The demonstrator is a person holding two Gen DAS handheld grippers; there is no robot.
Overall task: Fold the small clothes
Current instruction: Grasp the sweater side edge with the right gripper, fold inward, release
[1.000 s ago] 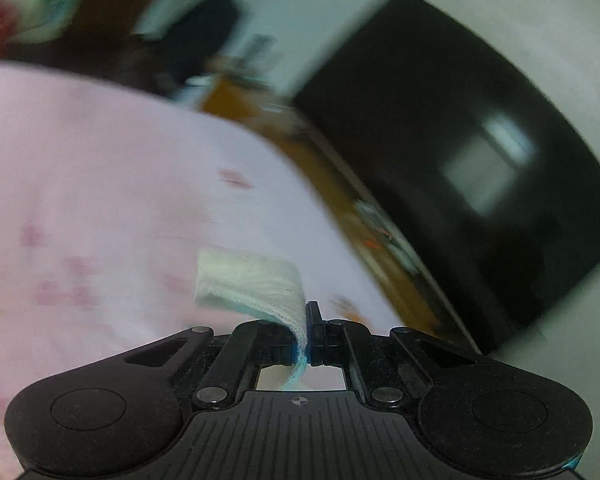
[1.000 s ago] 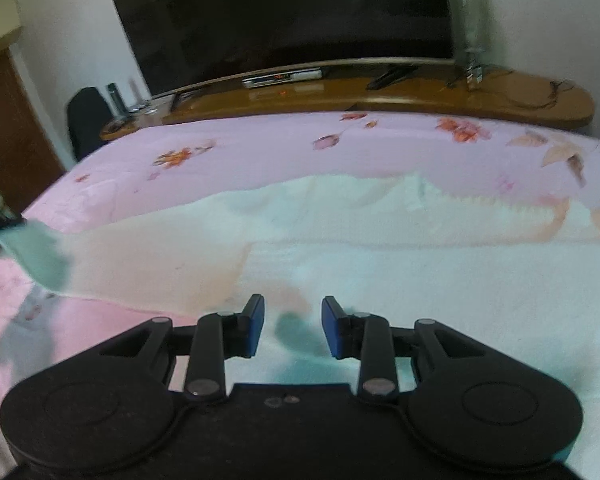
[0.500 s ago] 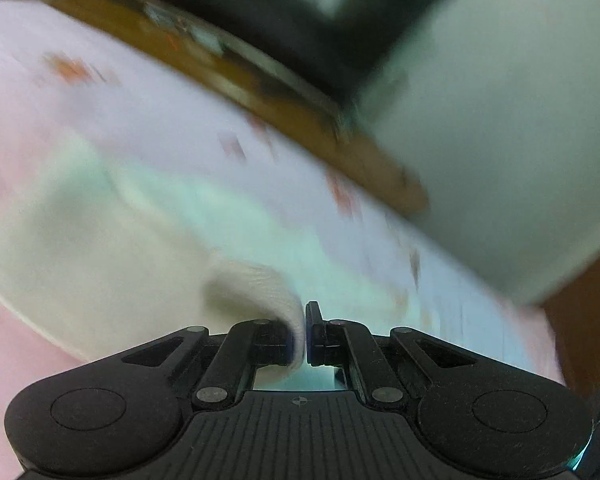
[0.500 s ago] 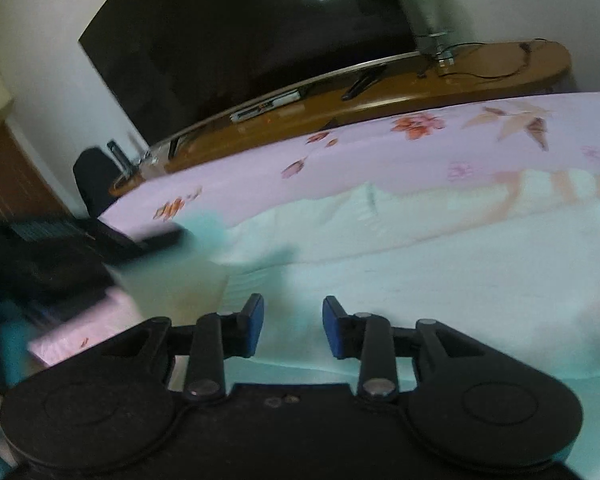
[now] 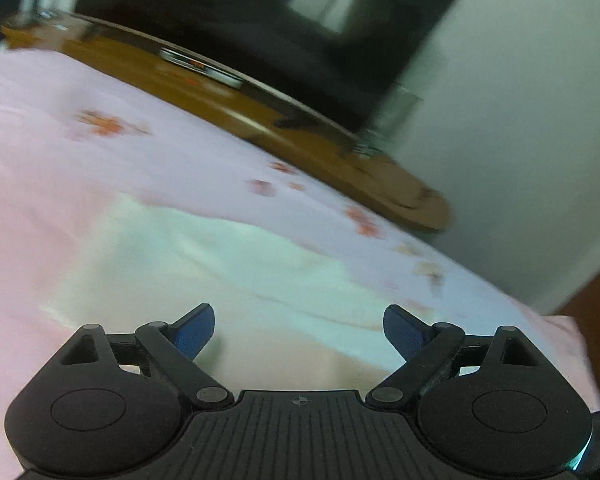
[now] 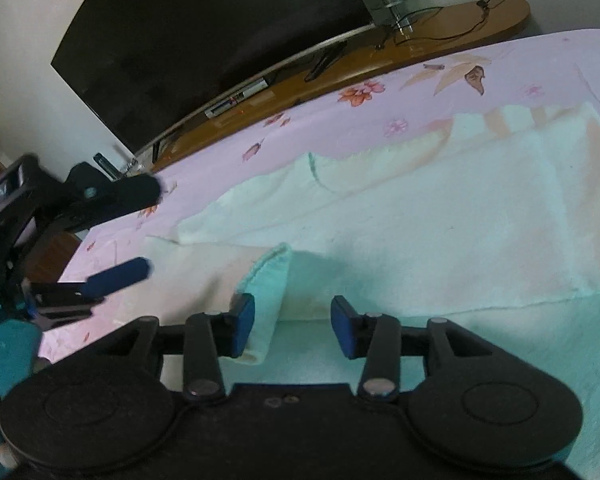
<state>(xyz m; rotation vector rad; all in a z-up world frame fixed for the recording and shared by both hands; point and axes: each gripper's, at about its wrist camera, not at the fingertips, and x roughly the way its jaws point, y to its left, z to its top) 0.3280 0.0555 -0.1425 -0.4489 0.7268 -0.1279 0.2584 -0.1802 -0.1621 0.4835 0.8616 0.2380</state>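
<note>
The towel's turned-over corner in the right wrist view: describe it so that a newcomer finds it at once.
Start at the pink flowered bedsheet below the dark television. On it lies a pale towel. Near its front left edge one mint-green corner stands curled up beside the right tongs' left pad, while the rest lies flat.

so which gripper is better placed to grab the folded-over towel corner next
Right, probably: the right gripper has the raised towel corner just inside its opening jaws. The left gripper is opening wide beside the towel, holding nothing.
</note>
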